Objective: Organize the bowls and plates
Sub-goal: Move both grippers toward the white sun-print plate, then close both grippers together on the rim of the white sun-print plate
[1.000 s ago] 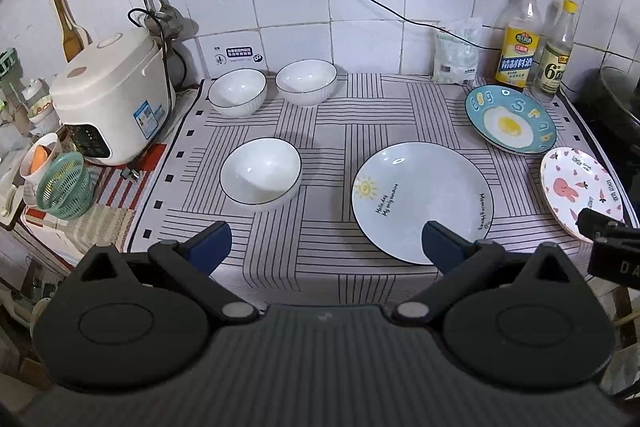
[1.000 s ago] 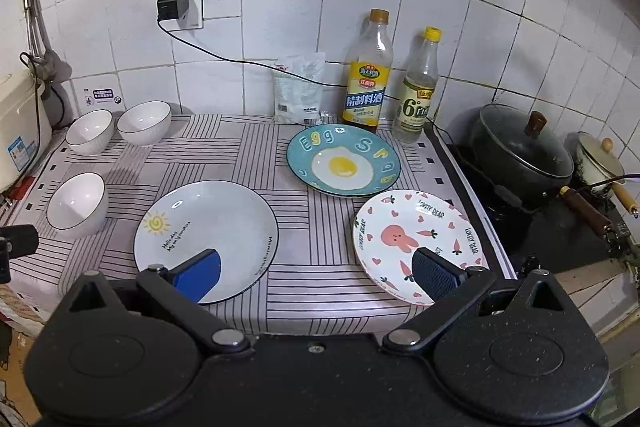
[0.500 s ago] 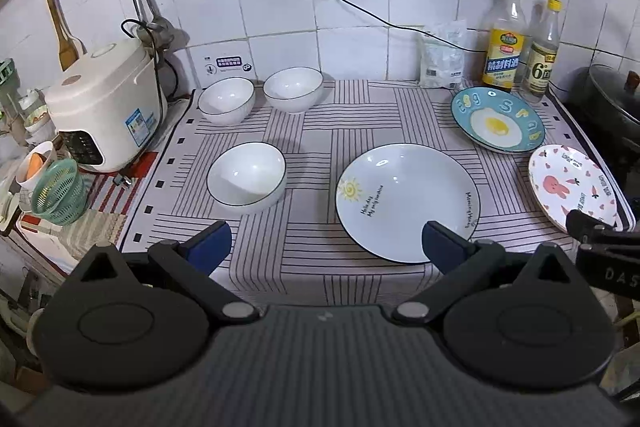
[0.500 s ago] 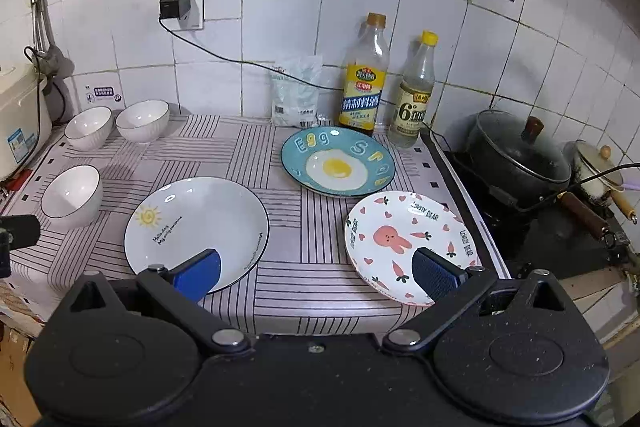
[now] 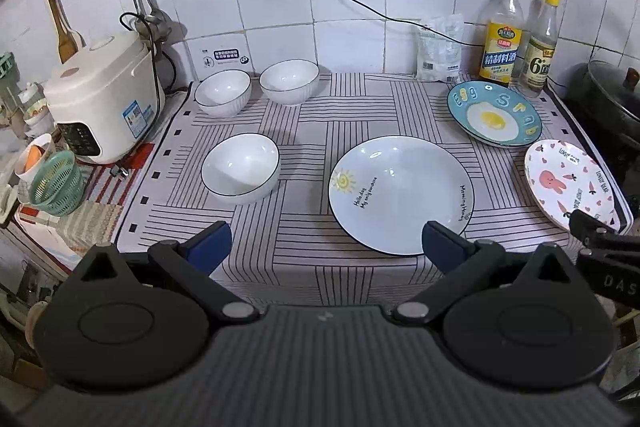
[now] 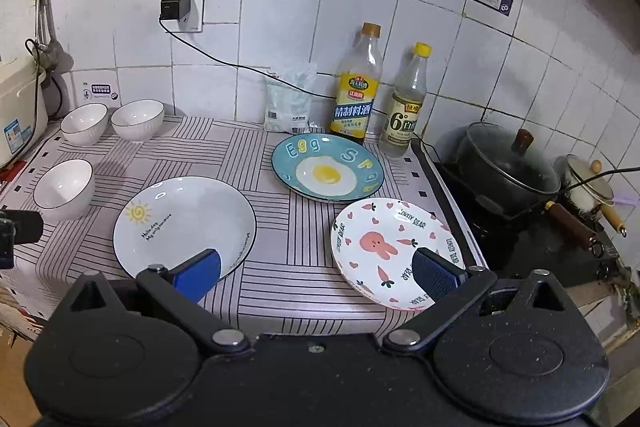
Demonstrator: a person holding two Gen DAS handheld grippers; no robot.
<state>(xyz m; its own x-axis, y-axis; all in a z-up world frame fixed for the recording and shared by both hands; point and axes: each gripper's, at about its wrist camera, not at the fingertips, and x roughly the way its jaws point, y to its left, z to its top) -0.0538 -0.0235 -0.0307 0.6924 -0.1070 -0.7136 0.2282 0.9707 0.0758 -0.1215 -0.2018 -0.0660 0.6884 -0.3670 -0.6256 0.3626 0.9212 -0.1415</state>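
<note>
Plates and bowls lie apart on the striped cloth (image 5: 304, 235), nothing stacked yet. The left gripper (image 5: 326, 241) is spread wide and empty; ahead of it to the left sits the near bowl (image 5: 240, 173), ahead to the right the sun plate (image 5: 400, 193), with two bowls (image 5: 256, 93) further off. The right gripper (image 6: 316, 273) is equally wide and empty, with the bunny plate (image 6: 394, 245) under its right finger and the egg plate (image 6: 328, 173) beyond. All look glazed: stiff, slippery and breakable. Pinching a raised rim seems the safest hold, bowls by the wall.
</note>
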